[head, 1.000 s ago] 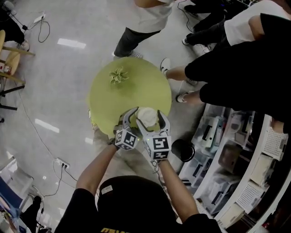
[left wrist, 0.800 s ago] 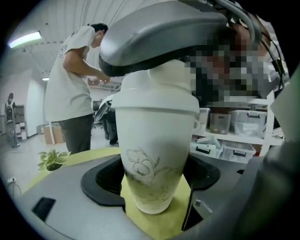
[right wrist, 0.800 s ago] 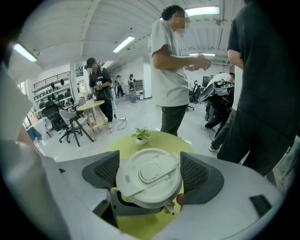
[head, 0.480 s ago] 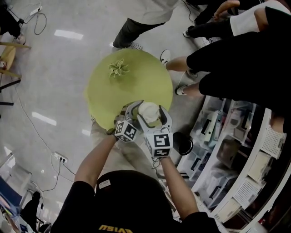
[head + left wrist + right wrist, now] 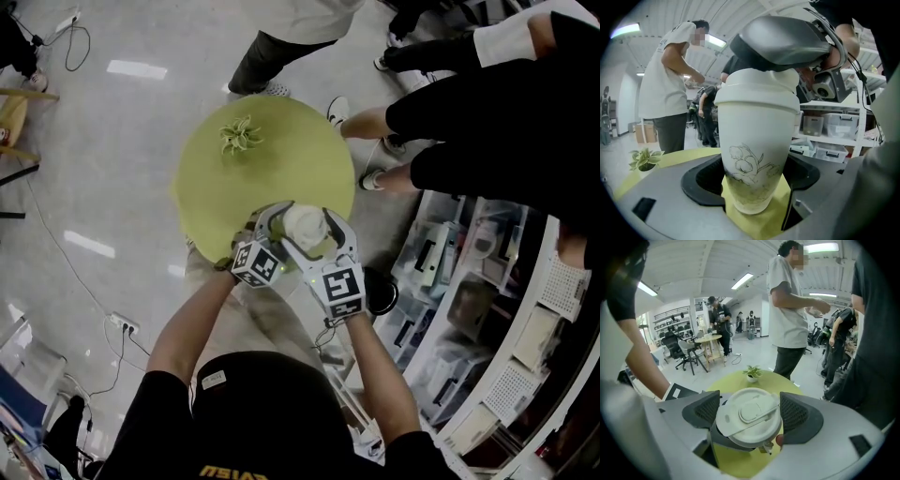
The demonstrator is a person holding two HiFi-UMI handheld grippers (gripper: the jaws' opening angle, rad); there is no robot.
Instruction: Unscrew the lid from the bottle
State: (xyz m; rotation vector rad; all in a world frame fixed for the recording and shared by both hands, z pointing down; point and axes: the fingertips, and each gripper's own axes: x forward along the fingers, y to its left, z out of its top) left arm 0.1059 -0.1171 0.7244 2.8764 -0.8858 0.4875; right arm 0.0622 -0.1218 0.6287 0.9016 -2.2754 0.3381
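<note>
A white bottle (image 5: pixel 757 140) with a flower drawing stands at the near edge of a round yellow-green table (image 5: pixel 281 169). My left gripper (image 5: pixel 754 180) is shut on the bottle's lower body, one black pad (image 5: pixel 704 183) on each side. The white lid (image 5: pixel 749 416) with its flip tab sits on top of the bottle. From above, my right gripper (image 5: pixel 750 411) is shut on the lid, its pads (image 5: pixel 702 411) against the rim. In the head view both grippers meet at the lid (image 5: pixel 305 225), left gripper (image 5: pixel 277 225) beside right gripper (image 5: pixel 311 236).
A small potted plant (image 5: pixel 239 136) stands on the table's far side. People stand close by at the far edge (image 5: pixel 272 56) and on the right (image 5: pixel 487 141). Shelves with storage bins (image 5: pixel 487 309) run along the right. A dark round object (image 5: pixel 380 292) lies beside my right gripper.
My right gripper's marker cube has swung to the right around the lid. The left gripper and the bottle have stayed in place.
</note>
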